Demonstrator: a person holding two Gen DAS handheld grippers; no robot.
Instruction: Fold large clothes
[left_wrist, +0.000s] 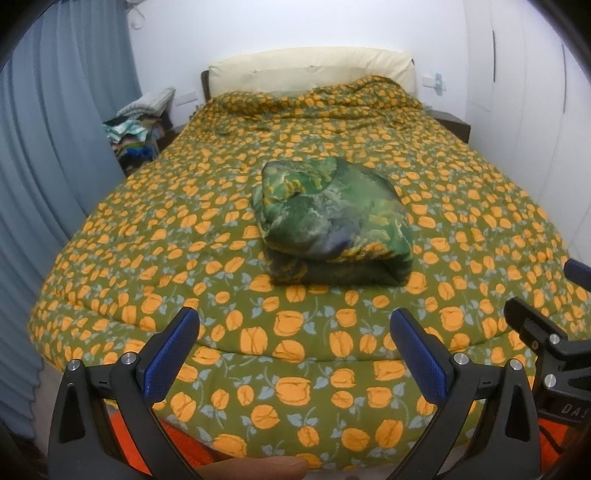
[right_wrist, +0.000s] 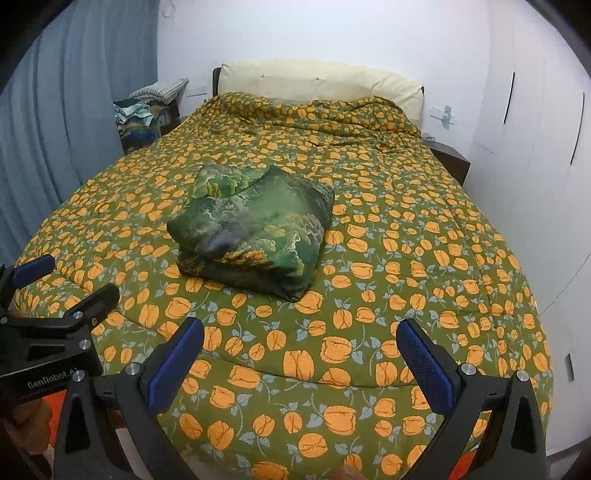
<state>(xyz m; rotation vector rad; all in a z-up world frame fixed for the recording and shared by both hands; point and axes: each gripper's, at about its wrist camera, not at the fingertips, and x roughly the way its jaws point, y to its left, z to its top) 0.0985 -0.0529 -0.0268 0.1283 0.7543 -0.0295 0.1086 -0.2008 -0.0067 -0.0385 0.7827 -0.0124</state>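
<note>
the bed (left_wrist: 122, 258) fills both my views, spread with a green quilt printed in orange flowers; a cream headboard (left_wrist: 310, 72) backs it, a grey-blue curtain (left_wrist: 55, 147) hangs on the left and white wardrobe doors (right_wrist: 535, 129) close the right; a heap of mixed laundry (left_wrist: 136, 131) sits on a low stand beside the head of the bed, too blurred for me to sort.

the green patterned garment (right_wrist: 255, 229) lies near the middle of the bed as a thick squared bundle, several layers stacked with the edges roughly lined up; i judge the folding of this piece finished or nearly so, with at most a tidy or a move to a pile left; whether the laundry heap is waiting for folding i cannot tell.

my left gripper (left_wrist: 293, 354) hangs over the foot of the bed, jaws spread wide and holding nothing; my right gripper (right_wrist: 301, 363) is the same, wide apart and empty; both are well short of the bundle.

the bundle's far side and underside are hidden; a fingertip (left_wrist: 258, 466) shows at the bottom edge, cut off.
</note>
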